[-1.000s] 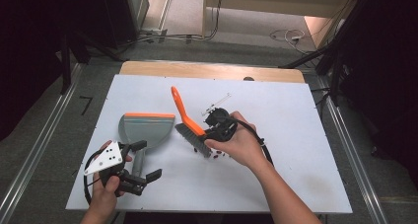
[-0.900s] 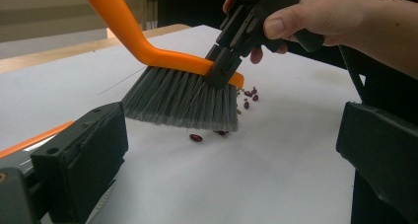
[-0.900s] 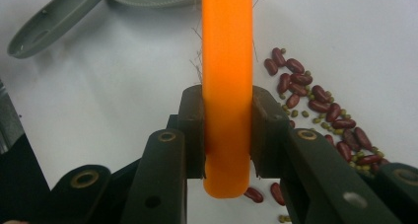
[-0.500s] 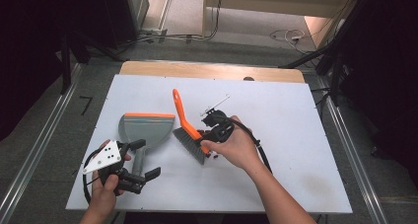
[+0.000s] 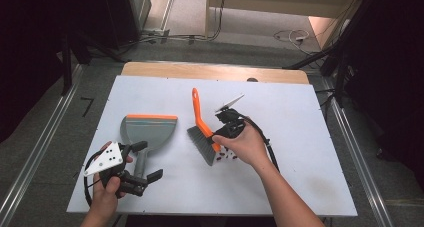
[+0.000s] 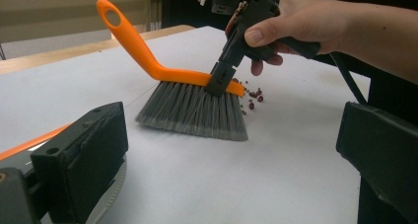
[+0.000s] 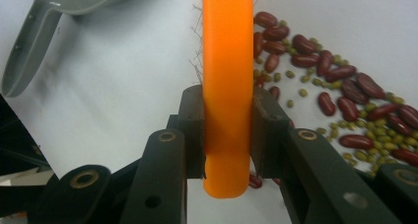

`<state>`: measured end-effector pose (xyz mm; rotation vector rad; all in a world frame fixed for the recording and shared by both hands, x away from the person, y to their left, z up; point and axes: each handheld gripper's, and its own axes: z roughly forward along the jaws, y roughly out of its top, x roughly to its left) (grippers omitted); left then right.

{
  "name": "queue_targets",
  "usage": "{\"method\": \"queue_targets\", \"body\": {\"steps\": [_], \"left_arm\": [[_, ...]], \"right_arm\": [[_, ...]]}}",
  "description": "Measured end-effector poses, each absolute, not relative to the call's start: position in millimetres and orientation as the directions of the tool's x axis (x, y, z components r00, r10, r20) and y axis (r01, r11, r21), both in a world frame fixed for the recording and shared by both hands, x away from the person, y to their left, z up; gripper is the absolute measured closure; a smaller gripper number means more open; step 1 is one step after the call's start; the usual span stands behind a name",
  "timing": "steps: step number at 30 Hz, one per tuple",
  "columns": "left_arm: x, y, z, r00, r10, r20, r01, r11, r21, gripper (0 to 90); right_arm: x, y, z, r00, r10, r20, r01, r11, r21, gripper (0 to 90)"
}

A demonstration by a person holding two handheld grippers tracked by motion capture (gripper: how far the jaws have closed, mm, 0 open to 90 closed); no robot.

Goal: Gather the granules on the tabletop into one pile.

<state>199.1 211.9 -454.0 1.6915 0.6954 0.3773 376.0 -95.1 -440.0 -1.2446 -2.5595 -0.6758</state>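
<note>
An orange-handled brush (image 5: 198, 111) with grey bristles stands on the white table (image 5: 300, 117), with its bristles down. My right gripper (image 5: 217, 142) is shut on its orange back (image 7: 227, 46), one jaw on each side. A patch of red and green beans (image 7: 345, 95) lies just right of the bristles (image 6: 197, 110). A grey dustpan (image 5: 150, 129) with an orange lip lies to the left, its handle pointing to the near edge. My left gripper (image 5: 148, 160) stands open by that handle. In the left gripper view bare table shows between the jaws of the left gripper (image 6: 231, 150).
The table's wooden far edge (image 5: 210, 71) borders a floor with cables. Metal rails (image 5: 40, 152) run along both sides. The right half of the table is bare white surface.
My right hand has brought the brush down and slightly toward the near edge, so the bristles now sit on the table by the beans. The left hand has stayed put.
</note>
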Motion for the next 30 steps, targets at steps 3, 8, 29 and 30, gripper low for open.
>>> {"method": "queue_targets", "body": {"steps": [3, 8, 29, 30], "left_arm": [[199.2, 211.8, -453.9, 0.768, 0.629, -0.119, 0.242, -0.114, 0.964, 0.0], [198.6, 211.3, -453.8, 0.769, 0.628, -0.121, 0.243, -0.112, 0.963, 0.0], [199.5, 210.9, -453.2, 0.769, 0.627, -0.121, 0.243, -0.111, 0.964, 0.0], [199.3, 210.9, -453.0, 0.769, 0.627, -0.122, 0.242, -0.110, 0.964, 0.0]], "right_arm": [[379.2, -104.6, -438.5, -0.602, 0.702, 0.380, 0.798, 0.523, 0.299, 68.8], [383.5, -120.7, -437.4, -0.582, 0.722, 0.374, 0.813, 0.502, 0.295, 68.8], [384.2, -109.9, -423.3, -0.575, 0.704, 0.417, 0.818, 0.481, 0.315, 68.9], [384.6, -104.9, -423.8, -0.576, 0.703, 0.417, 0.817, 0.482, 0.316, 68.9]]}}
